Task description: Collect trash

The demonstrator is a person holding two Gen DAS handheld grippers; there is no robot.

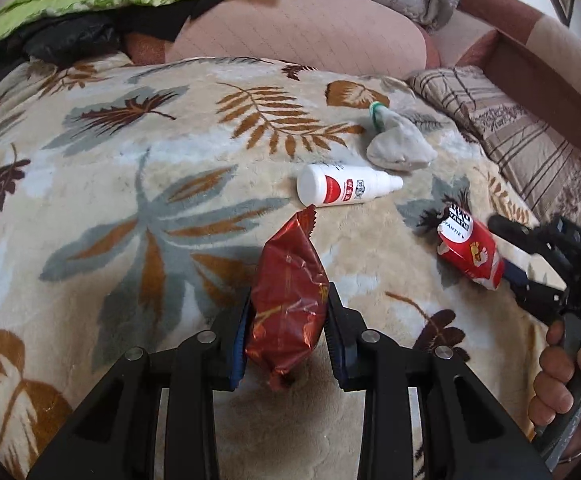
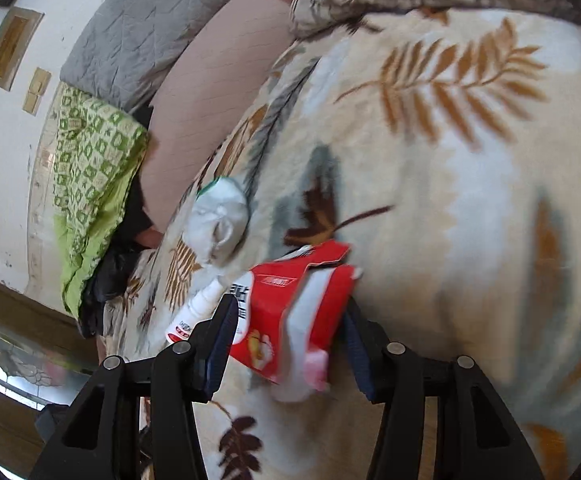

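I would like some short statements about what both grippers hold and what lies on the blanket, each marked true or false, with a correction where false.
1. The left gripper is shut on a dark red snack wrapper. True.
2. The right gripper holds nothing. False: a torn red and white packet sits between its fingers.
3. The white spray bottle stands upright. False: it lies on its side on the leaf-patterned blanket.
4. A grey sock lies beyond the bottle on the blanket. True.
5. The bottle is held by a gripper. False: it lies free, and no gripper touches it.
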